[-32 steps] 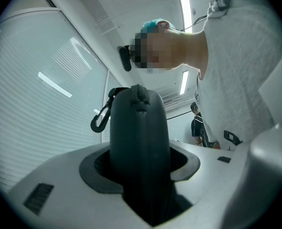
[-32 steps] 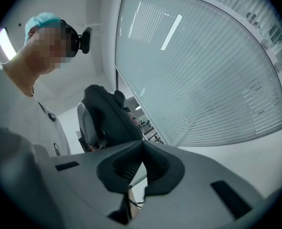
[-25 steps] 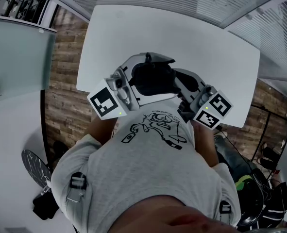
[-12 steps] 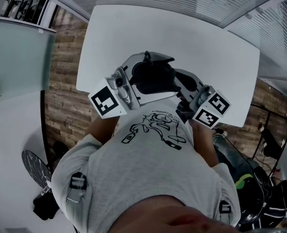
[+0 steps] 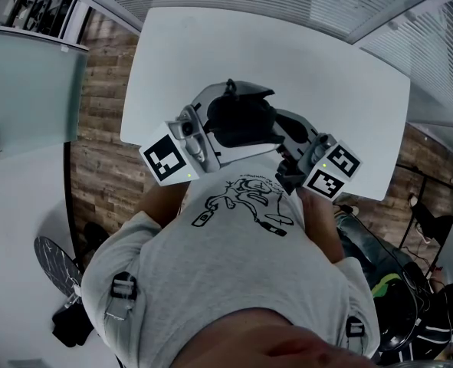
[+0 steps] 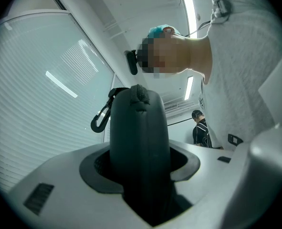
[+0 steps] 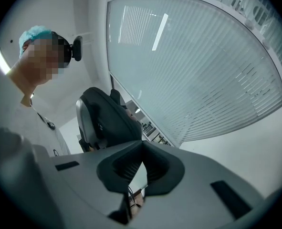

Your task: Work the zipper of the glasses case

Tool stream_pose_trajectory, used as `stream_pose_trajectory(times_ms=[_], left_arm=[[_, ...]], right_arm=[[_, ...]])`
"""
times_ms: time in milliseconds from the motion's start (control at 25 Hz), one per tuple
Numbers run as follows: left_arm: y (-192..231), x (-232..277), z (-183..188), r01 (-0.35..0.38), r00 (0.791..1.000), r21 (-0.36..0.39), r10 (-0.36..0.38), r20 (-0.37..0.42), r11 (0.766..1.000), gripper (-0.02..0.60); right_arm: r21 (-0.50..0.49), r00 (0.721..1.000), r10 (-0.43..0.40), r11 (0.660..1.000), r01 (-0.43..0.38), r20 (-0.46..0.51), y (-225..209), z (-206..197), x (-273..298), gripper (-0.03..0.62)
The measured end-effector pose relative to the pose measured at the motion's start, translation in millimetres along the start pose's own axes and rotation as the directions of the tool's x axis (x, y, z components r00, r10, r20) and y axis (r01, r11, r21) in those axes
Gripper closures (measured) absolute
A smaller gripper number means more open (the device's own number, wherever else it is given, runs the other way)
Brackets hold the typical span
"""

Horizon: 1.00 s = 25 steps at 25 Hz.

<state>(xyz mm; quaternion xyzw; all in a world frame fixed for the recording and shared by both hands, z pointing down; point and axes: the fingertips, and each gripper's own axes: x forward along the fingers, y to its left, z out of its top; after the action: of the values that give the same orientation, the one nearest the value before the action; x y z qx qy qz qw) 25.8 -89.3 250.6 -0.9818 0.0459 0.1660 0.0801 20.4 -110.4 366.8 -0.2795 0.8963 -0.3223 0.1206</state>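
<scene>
- Left gripper view: the left claw clamps the dark glasses case at frame centre, steadying it with the zipper seam on top.
- The right claw is pinched shut against the case's edge, probably on the zipper pull, though none shows.

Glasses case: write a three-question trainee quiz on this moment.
1. True or false: the left gripper clamps the glasses case.
2. What hangs near the case's far end in the left gripper view? A) carabiner clip B) ribbon C) key
3. Fill in: the right gripper has its jaws ____.
Key: 1 true; 2 A; 3 shut.
</scene>
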Motion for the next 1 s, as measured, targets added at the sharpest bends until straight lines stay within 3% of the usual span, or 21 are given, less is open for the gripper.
stream_pose_trajectory(times_ms=[120, 280, 600, 1000], left_arm=[[2, 1, 0, -0.007, 1.0, -0.008, 0.007, 0.009, 1.0, 0.333], [5, -1, 1, -0.031, 0.999, -0.009, 0.032, 0.015, 0.999, 0.333], [11, -3, -10, -0.061, 0.998, 0.01, 0.062, -0.029, 0.998, 0.333], [28, -10, -33, -0.172, 0.977, -0.004, 0.17, -0.132, 0.985, 0.333]], right_arm=[[-0.022, 1.0, -0.013, 1.0, 0.013, 0.001, -1, 2, -2, 0.586], [-0.126, 0.997, -0.074, 0.989, 0.072, -0.008, -5, 5, -2, 0.562], [-0.234, 0.985, -0.171, 0.957, 0.171, 0.019, -19, 17, -18, 0.545], [-0.439, 0.932, -0.352, 0.827, 0.351, 0.083, -34, 43, -45, 0.553]])
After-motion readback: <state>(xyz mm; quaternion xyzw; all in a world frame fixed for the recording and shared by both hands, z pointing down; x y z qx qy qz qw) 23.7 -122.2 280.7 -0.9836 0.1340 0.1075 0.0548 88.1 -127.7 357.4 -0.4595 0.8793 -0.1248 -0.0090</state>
